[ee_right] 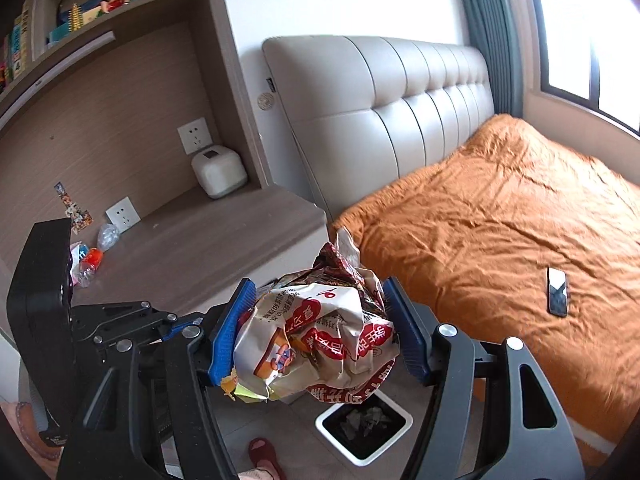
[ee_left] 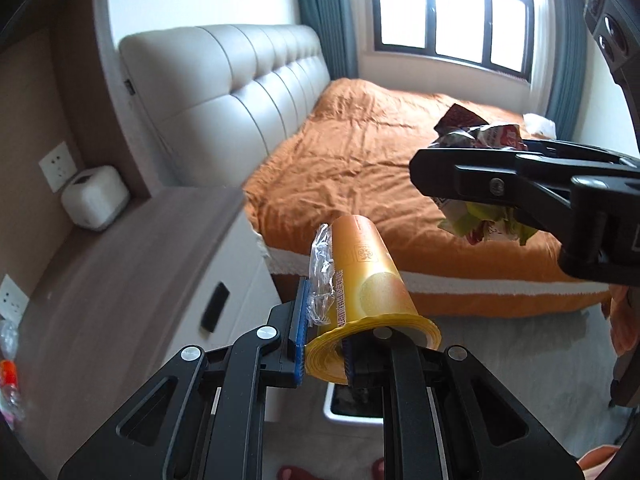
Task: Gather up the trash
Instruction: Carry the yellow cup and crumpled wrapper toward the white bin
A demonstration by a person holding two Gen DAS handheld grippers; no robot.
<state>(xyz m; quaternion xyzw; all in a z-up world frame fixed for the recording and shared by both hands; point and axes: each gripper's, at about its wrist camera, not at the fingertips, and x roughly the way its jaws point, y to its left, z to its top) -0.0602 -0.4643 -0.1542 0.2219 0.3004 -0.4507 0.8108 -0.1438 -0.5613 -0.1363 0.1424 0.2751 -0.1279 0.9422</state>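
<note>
Orange bedspread [ee_right: 500, 220] covers the bed, biggest thing in both views, w/ padded beige headboard [ee_right: 380, 112] behind it and a window [ee_left: 452, 12] at the far side. Wood-grain tabletop [ee_right: 192, 248] sits beside the headboard; on it a white cube-shaped box [ee_right: 218, 174] at the back, plus a clear plastic bottle w/ orange cap [ee_right: 90, 264] near the front-left corner. White trash bin [ee_right: 364, 426] stands on the floor btwn tabletop and bed, dark bits inside. Right gripper [ee_right: 320, 320] is clamped approx. mid-width on a crumpled snack bag [ee_right: 316, 328], blue pads pressing both sides, bag held in the air just above the bin. Left gripper [ee_left: 324, 344] is pinched nearly closed on the rim of a yellow paper cup [ee_left: 368, 280], which lies tilted w/ its base pointing away; a scrap of clear plastic wrap [ee_left: 322, 276] clings to the cup's left side. Black phone [ee_right: 557, 291] lies on the bedspread, well apart from both grippers. Red slipper [ee_right: 266, 456] shows on the floor near the bin.
</note>
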